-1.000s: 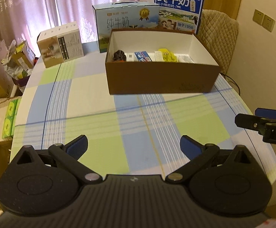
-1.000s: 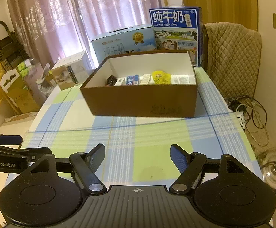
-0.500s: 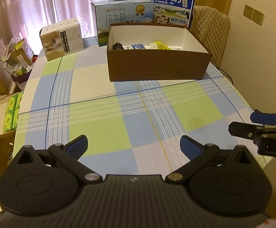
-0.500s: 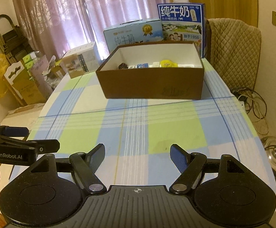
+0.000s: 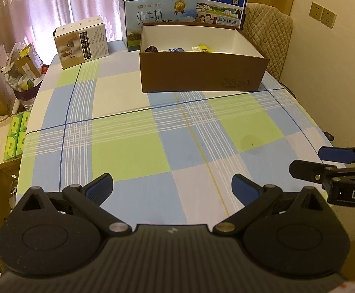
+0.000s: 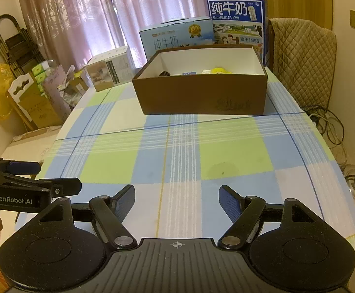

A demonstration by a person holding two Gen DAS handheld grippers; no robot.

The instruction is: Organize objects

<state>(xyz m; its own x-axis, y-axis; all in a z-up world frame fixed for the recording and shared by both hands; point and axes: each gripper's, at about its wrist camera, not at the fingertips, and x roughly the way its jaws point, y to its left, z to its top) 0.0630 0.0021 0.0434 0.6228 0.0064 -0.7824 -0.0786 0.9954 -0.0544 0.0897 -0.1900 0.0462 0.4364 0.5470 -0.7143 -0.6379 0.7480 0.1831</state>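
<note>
A brown cardboard box [image 5: 202, 73] [image 6: 202, 97] stands at the far end of the checked table. Inside it lie several small items: a dark object [image 5: 151, 48], a blue packet [image 5: 176, 49] and a yellow item [image 5: 203, 47] [image 6: 218, 70]. My left gripper [image 5: 172, 187] is open and empty over the near table edge. My right gripper [image 6: 176, 199] is open and empty over the near edge too. Each gripper shows from the side in the other's view, the right one [image 5: 324, 163] and the left one [image 6: 30, 180].
Two blue milk cartons [image 5: 156, 18] [image 5: 219, 5] stand behind the brown box. A white product box [image 5: 82, 41] sits at the table's far left. A quilted chair [image 6: 302, 58] is at the right. Bags and boxes [image 6: 30, 92] crowd the floor on the left.
Both grippers have pulled back from the brown box toward the near table edge and dropped lower. Both stay open and empty.
</note>
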